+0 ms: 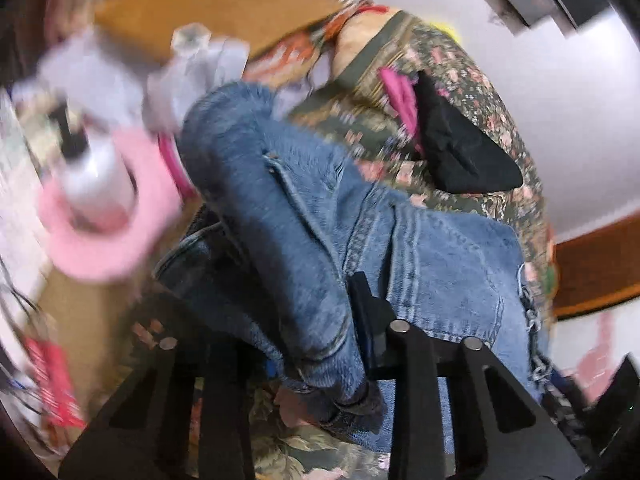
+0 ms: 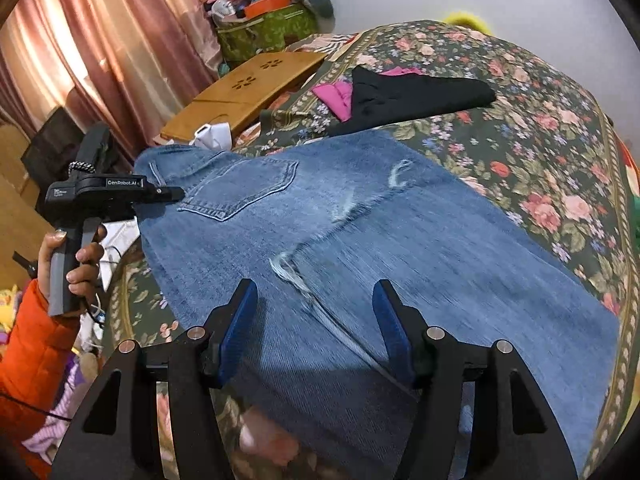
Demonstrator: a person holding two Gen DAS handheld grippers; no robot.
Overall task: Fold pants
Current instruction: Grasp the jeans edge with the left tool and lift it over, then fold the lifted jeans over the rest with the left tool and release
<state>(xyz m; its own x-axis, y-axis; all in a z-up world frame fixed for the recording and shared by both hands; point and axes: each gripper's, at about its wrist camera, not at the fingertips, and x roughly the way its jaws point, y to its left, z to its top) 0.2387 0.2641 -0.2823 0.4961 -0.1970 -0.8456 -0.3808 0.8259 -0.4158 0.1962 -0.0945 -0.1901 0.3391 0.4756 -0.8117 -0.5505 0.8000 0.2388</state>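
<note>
The blue ripped jeans (image 2: 360, 240) lie spread on the floral bedspread (image 2: 540, 152), back pocket up, waist toward the left. My right gripper (image 2: 316, 320) is open, its blue pads (image 2: 240, 320) just above the leg fabric, holding nothing. My left gripper (image 1: 320, 328) is shut on a bunched fold of the jeans (image 1: 304, 248) at the waist end; the view is blurred. The left gripper also shows in the right wrist view (image 2: 168, 196), at the jeans' waist edge.
A folded black garment (image 2: 412, 100) and a pink one (image 2: 336, 96) lie further back on the bed. A wooden lap table (image 2: 248, 88) sits at the bed's left side. Pink curtains (image 2: 100, 40) and cluttered bags (image 2: 264, 20) stand beyond.
</note>
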